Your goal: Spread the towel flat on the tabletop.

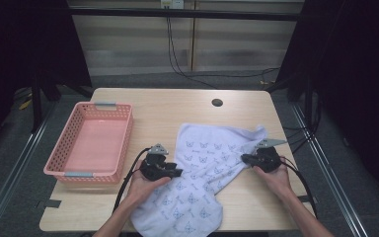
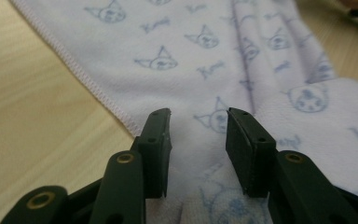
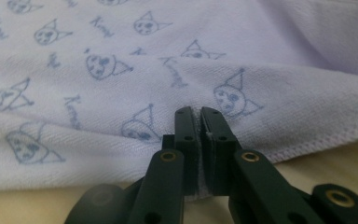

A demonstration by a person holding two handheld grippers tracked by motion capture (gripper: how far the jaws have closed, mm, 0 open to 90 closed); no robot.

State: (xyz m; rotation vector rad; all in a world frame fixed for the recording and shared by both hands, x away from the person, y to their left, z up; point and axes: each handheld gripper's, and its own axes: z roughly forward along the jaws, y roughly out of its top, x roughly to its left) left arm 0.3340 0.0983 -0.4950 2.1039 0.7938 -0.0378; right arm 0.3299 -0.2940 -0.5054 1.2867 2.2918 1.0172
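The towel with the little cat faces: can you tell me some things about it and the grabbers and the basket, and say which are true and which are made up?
1. The towel lies on the table, not in the basket. True.
2. The right gripper has its jaws pinched shut on the towel's edge. True.
3. The left gripper is clamped tight on the towel. False: its jaws stand apart, with the cloth lying between and under them.
4. The pink basket is full of folded towels. False: nothing lies in it.
5. The basket stands to the left of the towel in the high view. True.
6. The towel is plain, with no pattern. False: it is printed with small cat faces and words.
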